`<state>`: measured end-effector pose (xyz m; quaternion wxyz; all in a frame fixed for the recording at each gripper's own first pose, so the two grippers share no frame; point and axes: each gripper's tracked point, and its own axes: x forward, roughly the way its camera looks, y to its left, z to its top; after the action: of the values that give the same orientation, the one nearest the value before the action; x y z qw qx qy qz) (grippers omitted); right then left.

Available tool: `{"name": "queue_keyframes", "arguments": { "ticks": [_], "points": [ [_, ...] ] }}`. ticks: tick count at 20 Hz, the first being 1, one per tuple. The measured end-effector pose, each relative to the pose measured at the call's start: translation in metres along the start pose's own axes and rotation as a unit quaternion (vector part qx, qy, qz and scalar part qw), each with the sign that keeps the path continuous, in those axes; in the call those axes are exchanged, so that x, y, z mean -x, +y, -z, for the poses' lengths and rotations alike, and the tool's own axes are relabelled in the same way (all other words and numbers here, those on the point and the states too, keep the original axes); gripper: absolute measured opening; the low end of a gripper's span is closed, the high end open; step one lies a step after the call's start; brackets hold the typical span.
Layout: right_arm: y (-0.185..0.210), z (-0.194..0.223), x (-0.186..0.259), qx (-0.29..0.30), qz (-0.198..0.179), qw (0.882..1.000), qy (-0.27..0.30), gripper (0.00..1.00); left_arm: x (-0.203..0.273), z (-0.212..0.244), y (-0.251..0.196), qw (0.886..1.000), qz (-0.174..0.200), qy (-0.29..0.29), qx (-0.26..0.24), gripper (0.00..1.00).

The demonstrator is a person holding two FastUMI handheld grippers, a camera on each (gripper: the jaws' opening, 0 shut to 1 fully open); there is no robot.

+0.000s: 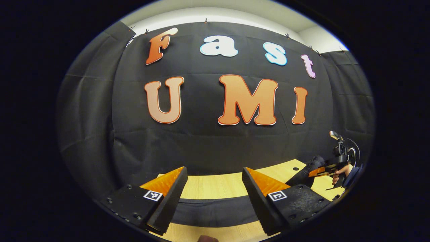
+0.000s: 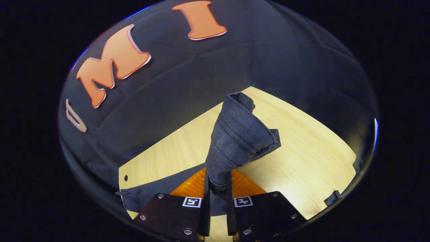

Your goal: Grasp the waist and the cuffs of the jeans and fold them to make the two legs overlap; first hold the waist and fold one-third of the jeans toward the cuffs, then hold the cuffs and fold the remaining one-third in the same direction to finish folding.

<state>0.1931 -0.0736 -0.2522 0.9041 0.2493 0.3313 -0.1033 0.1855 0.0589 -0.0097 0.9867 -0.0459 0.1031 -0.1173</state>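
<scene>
Along the bottom of the left gripper view, the left gripper stands with its two fingers wide apart and nothing between them. Under and between those fingers a dark band of the jeans lies flat across the pale wooden tabletop, running from side to side. Behind the tabletop hangs the black cloth wall. Far off at the right edge of this view the right gripper shows, held in a person's hand, with dark denim hanging from its front end down toward the tabletop. From this distance its fingers are too small to judge.

At the bottom of the right gripper view, the right gripper has its fingers drawn close together and clamped on a bunch of the dark denim. The pinched fabric rises up and away from the fingers as one cuff, its stitched hem open at the top and held clear of the wood. This view gives the grip itself plainly, which the other view does not. More of the jeans lies flat on the tabletop to the left of the fingers, near the tabletop's edge, where a small round hole sits in the wood. A small dark clip sits at the tabletop's right edge.
</scene>
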Motion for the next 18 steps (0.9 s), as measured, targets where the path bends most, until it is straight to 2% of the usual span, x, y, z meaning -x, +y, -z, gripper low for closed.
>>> {"name": "queue_keyframes", "arguments": {
  "ticks": [7,13,18],
  "points": [
    [0.073,0.046,0.000,0.080,-0.046,0.995,0.034,0.20,0.010,0.007,0.026,1.000,-0.025,0.008,0.009,0.98],
    [0.115,0.086,-0.015,0.127,-0.054,0.989,0.062,0.20,0.020,0.017,0.056,0.998,-0.055,0.016,0.018,0.98],
    [0.135,0.118,-0.034,0.153,-0.036,0.984,0.080,0.20,0.025,0.029,0.076,0.997,-0.072,0.029,0.027,0.98]
  ]
}}
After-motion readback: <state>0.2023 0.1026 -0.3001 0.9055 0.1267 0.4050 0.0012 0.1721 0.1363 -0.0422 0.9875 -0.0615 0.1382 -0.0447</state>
